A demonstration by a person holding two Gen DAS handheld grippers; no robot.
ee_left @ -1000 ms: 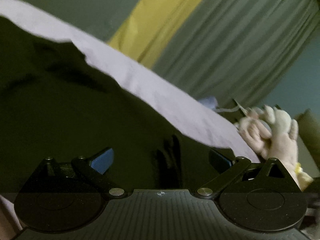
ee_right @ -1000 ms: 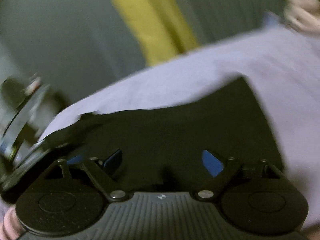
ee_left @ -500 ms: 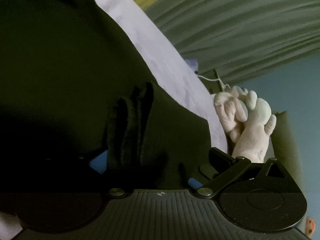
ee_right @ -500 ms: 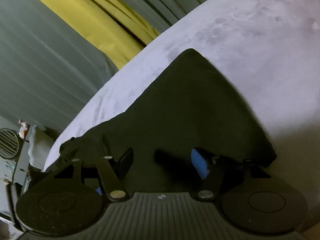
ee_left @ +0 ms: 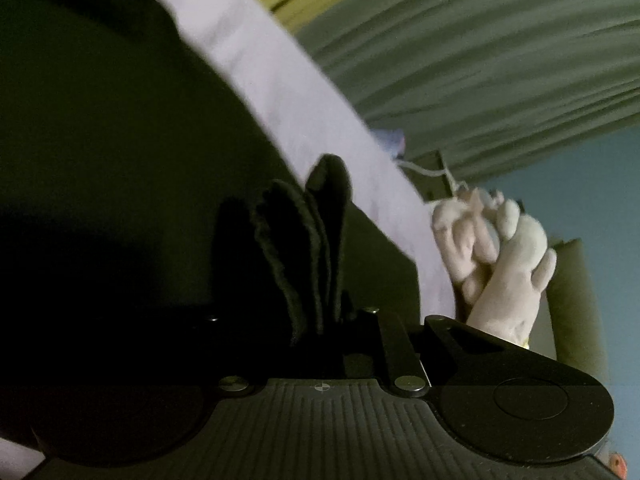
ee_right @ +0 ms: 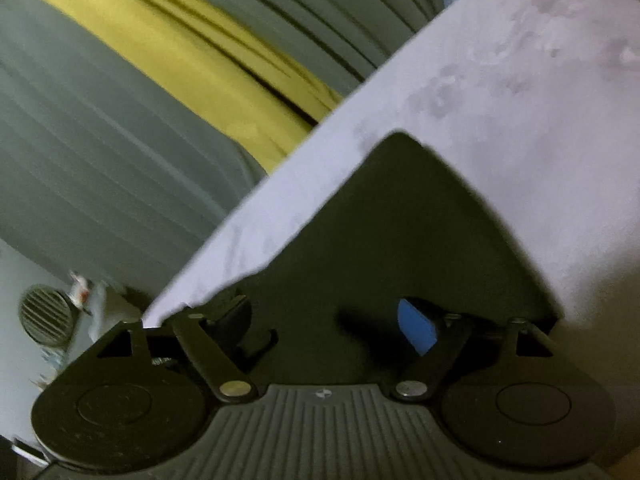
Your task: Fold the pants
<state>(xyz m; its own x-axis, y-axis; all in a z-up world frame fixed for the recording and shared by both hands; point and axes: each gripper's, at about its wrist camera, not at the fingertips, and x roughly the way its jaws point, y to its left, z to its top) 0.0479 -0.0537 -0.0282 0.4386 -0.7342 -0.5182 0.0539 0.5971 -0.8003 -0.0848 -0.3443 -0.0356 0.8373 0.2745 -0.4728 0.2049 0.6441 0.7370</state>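
The dark pants (ee_left: 120,140) lie spread on a lavender bed sheet (ee_left: 280,80). In the left wrist view my left gripper (ee_left: 320,312) is closing its jaws on a bunched fold of the pants, and pinched ridges of cloth stand up just ahead of it. In the right wrist view a flat, pointed corner of the pants (ee_right: 400,220) lies on the sheet (ee_right: 520,100). My right gripper (ee_right: 328,316) hovers low over the near part of that cloth. Its jaws are opening, and its blue pad (ee_right: 416,324) is clear of the fabric.
A pale plush toy (ee_left: 500,264) lies at the bed's far end beside a white cord. Grey-green curtains (ee_left: 480,60) and a yellow curtain (ee_right: 160,40) hang behind the bed. A round vent (ee_right: 44,314) sits low at the left beyond the bed's edge.
The left jaws came together on a bunch of pants cloth, hiding their blue pads. The right jaws spread wider over the pants. Both views rolled.
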